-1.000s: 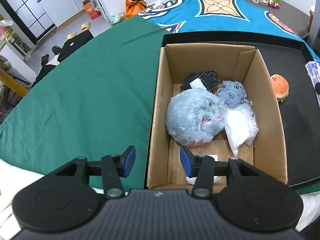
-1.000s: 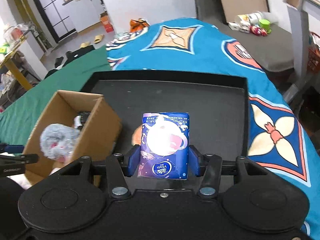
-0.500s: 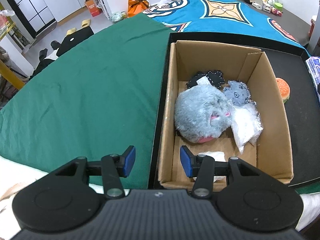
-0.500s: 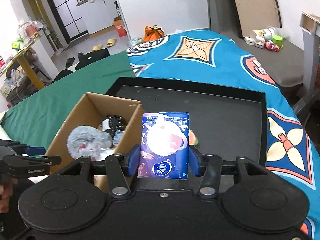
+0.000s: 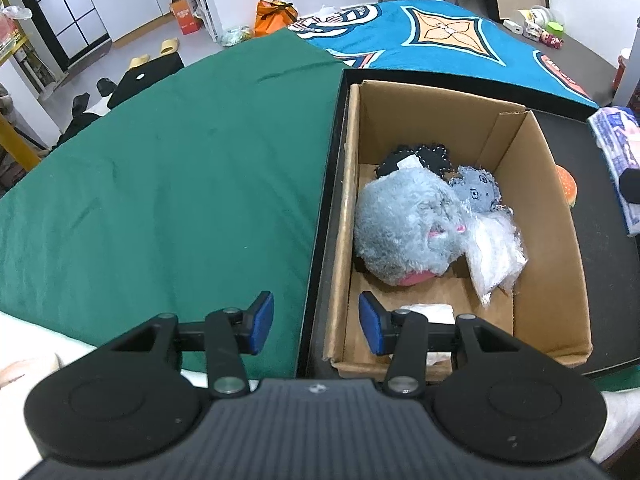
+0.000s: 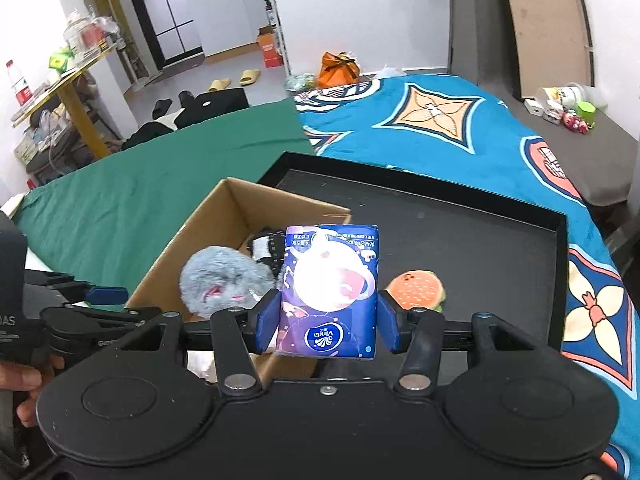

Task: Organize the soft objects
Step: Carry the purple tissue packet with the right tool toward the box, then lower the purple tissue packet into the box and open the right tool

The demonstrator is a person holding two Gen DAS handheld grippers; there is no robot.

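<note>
Two grippers work over one black tray (image 6: 472,216) on a bed covered in green cloth (image 5: 172,168) and blue patterned cloth (image 6: 432,120).

Farthest left, the left gripper (image 5: 316,326) hangs empty above the near left corner of the tray, its blue-padded fingers (image 5: 260,322) spread wide, one over the green cloth and one over the near end of the box (image 5: 556,248). Holding off there probably keeps the box opening clear for the other hand.

Next comes the cardboard box, standing along the tray's left edge with its top open. Inside lie a grey plush ball (image 5: 404,232), a black knitted piece (image 5: 416,158) at the far end, a small grey toy (image 5: 478,192), a clear plastic bag (image 5: 494,252), and something white (image 5: 430,312) at the near end, partly hidden by the finger. These soft things look already sorted.

Right of that, the right gripper (image 6: 328,320) is closed on a tissue pack (image 6: 332,292), its fingers pressed flat against the two long sides so the soft pack stands upright without buckling. It is held above the box's near right corner, which suggests it is about to go in.

Farthest right, a burger toy (image 6: 416,288) sits on the tray floor just outside the box, apparently not yet put away.
</note>
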